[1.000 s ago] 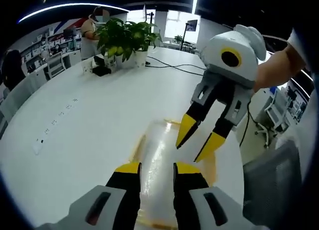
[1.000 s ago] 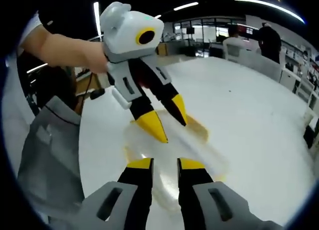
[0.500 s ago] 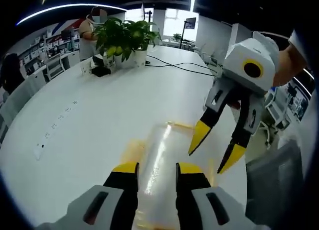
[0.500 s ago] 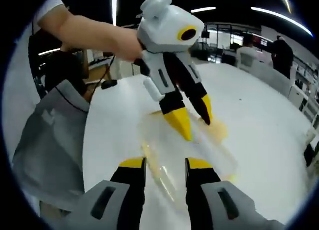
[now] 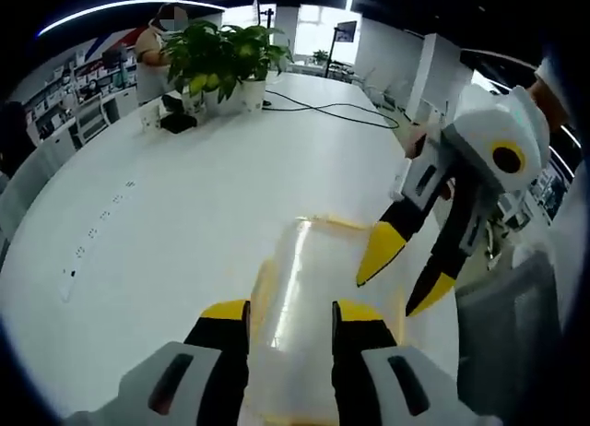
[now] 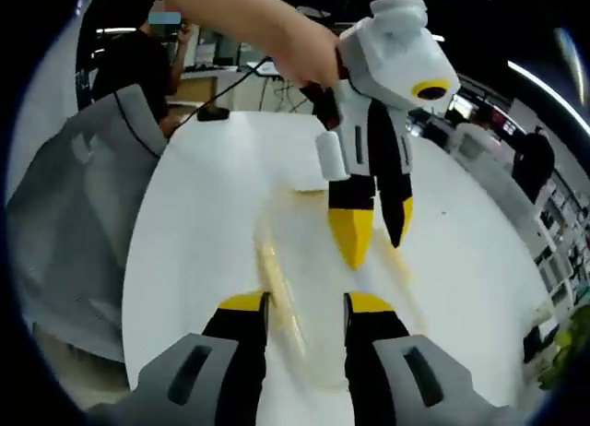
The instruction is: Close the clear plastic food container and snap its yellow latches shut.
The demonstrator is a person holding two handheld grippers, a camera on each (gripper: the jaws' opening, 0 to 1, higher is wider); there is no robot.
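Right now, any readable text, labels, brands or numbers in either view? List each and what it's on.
None readable.
Clear container: no label or print that I can make out; yellow latches plain.
Right gripper and left gripper: white housings, no legible marking.
Small dark marks on the white table: too small to read.
Background wall graphics behind the potted plant: blurred, unreadable.

One clear food container (image 5: 304,306), lower centre of the left gripper view. Two claws: left claw (image 5: 289,315) at the bottom, right claw (image 5: 404,271) at right. One white desk (image 5: 166,195). One potted plant (image 5: 219,57), upper left. One black cable (image 5: 332,108) at top. One grey chair (image 6: 69,223), left of the right gripper view.
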